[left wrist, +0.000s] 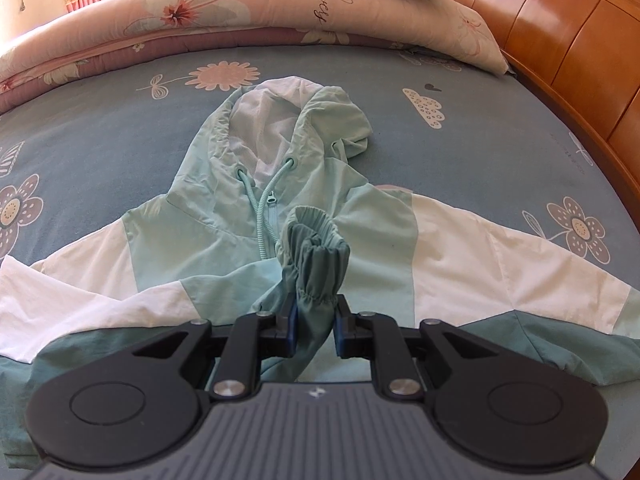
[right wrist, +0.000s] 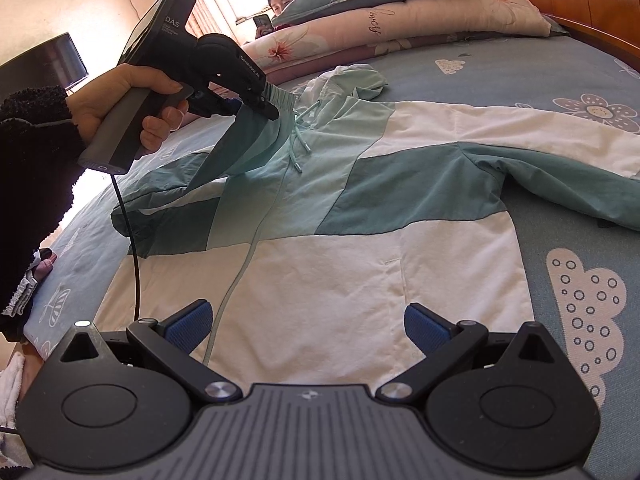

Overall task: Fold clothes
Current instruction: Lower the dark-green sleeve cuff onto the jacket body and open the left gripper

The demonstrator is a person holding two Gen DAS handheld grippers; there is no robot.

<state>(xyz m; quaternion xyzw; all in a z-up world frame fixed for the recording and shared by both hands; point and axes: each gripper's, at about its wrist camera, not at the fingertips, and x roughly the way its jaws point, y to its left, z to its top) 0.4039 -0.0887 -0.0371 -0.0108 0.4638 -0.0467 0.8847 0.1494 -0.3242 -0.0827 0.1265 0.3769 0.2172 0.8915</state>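
Bed (left wrist: 500, 148) (floral sheet) bears jacket (left wrist: 224, 216).

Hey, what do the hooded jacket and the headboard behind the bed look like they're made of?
Hooded jacket: seemingly a thin woven synthetic such as nylon or polyester, matte; it creases finely and its cuff, pinched in the left gripper, is elastic-gathered. Headboard: apparently wood, orange-brown and glossy, with panel seams and glare; solid or veneer I cannot tell.

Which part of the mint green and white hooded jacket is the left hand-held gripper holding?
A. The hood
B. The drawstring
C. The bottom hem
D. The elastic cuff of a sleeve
D: the left hand-held gripper is shut on the dark green gathered elastic sleeve cuff, lifted above the chest of the mint green and white hooded jacket.
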